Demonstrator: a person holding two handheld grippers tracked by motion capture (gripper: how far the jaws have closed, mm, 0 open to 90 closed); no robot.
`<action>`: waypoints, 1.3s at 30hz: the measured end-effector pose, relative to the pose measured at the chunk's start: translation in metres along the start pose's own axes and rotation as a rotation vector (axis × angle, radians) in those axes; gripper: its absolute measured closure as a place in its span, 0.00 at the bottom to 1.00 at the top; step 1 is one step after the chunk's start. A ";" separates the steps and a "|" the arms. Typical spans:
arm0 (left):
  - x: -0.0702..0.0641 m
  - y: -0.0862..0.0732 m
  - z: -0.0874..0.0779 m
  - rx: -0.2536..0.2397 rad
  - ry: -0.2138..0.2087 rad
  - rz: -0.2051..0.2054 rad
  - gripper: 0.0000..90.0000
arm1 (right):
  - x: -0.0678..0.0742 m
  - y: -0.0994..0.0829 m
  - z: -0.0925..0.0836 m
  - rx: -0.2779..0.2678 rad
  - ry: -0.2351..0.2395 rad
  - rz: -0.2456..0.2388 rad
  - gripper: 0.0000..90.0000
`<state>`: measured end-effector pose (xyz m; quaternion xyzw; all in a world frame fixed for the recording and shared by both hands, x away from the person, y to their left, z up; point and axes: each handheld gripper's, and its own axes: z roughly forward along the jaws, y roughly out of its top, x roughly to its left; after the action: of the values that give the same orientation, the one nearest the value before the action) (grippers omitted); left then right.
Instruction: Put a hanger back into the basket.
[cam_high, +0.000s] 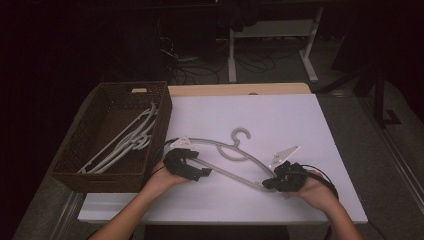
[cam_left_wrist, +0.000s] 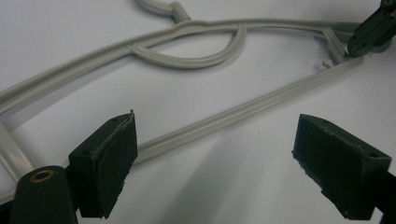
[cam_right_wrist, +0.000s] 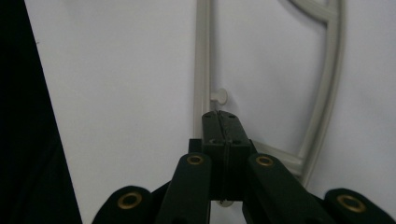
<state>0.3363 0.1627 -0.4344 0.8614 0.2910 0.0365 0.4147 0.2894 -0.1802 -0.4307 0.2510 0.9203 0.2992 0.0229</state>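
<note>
A pale grey plastic hanger (cam_high: 225, 157) lies flat on the white counter (cam_high: 310, 125), hook toward twelve o'clock. The right gripper (cam_high: 272, 183), at the hanger's four o'clock corner, has its jaws pressed together over that end, palm under it. The left gripper (cam_high: 196, 172), at nine o'clock, holds its jaws wide apart over the lower bar, touching nothing. A brown basket (cam_high: 162, 112) of hangers sits at ten o'clock.

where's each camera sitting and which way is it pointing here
High view: above the person's side, facing forward and down on the white table; forearms and both grippers show.
Left gripper view: rides the left hand-held gripper, looking along its open jaws over the hanger.
Right gripper view: rides the right hand-held gripper, jaws shut at the hanger's end.
All views share the grey hanger.
</note>
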 end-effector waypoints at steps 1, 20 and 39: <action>0.000 0.000 0.000 0.001 0.001 0.002 0.15 | -0.001 0.002 -0.001 -0.008 -0.002 0.003 0.99; 0.001 -0.001 -0.001 -0.001 0.013 0.000 0.16 | -0.057 0.139 0.057 -0.092 -0.041 -0.020 0.74; 0.000 0.000 -0.003 -0.014 0.008 -0.001 0.16 | -0.070 0.191 0.136 0.045 -0.017 -0.145 0.85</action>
<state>0.3349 0.1646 -0.4329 0.8581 0.2931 0.0418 0.4195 0.4622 -0.0078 -0.4426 0.1867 0.9423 0.2740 0.0466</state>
